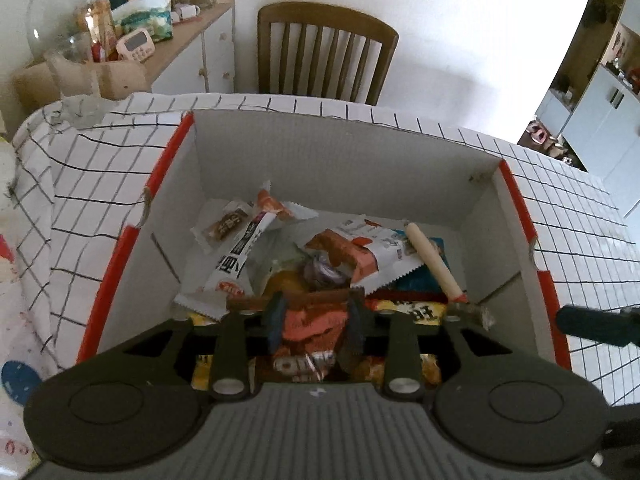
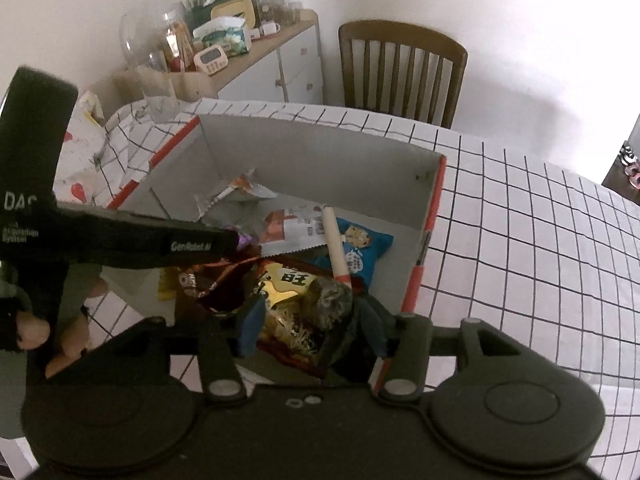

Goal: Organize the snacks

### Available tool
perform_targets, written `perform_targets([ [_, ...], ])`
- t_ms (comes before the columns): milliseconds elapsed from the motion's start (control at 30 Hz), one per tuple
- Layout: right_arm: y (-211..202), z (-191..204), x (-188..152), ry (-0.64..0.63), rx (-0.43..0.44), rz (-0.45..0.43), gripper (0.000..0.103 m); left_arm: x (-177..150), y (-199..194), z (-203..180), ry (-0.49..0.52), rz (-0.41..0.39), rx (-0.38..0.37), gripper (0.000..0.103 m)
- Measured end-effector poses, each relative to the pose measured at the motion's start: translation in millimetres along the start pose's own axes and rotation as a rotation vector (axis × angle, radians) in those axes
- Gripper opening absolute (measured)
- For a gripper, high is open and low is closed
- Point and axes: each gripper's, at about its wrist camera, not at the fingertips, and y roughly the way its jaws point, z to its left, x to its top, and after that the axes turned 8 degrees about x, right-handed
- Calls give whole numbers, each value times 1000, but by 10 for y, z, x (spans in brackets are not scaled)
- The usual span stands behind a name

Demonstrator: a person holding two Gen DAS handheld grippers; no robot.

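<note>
An open white cardboard box with red edges stands on the checked tablecloth and holds several snack packets. My left gripper reaches into its near side, open, with an orange-brown packet lying between the fingers. A cream stick snack lies over a blue cookie packet. My right gripper is open over the box's near right corner, with a yellow-red packet and a dark lumpy wrapped snack between its fingers. The left gripper's black body crosses the right wrist view, held by a hand.
A wooden chair stands behind the table. A low cabinet at the back left carries jars, a tissue box and a pink timer. A clear glass sits at the table's far left corner. The tablecloth extends right of the box.
</note>
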Motion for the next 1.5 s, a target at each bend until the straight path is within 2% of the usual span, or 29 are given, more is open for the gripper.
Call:
perform_targets([
  [33,-42,1,-10,-4,4,-12,63,-26,-61,-2,0,-19,9,67],
  [100,-118,-9,-29,-9,21,-25,64,-65,-192,-13,4,-63,30,74],
  [333,-416,-59,-109,-2,59,-80,74,-167,-594,-65,20,-124,40,74],
  [467,-643,-110,-175,7,94,-134,87,-243,-791,-97,10,-141,28,74],
  [667,-939,-133,-257,-12,121,-207,100,-371,-1069,-183,18,-170,16,74],
  [767,-1070,-142,-298,-6,133,-236,100,-434,-1196,-208,7,-178,5,75],
  [867,-1207,-147,-342,-11,146,-269,103,-501,-1318,-243,9,-190,0,82],
  [1000,-1369,-153,-399,-29,139,-304,103,-584,-1483,-301,23,-214,-7,83],
  [1200,-1567,-226,-523,-21,134,-353,103,-679,-1699,-357,23,-256,-3,101],
  [1500,-1802,-255,-727,-43,116,-414,103,-778,-1922,-365,-9,-284,-16,101],
])
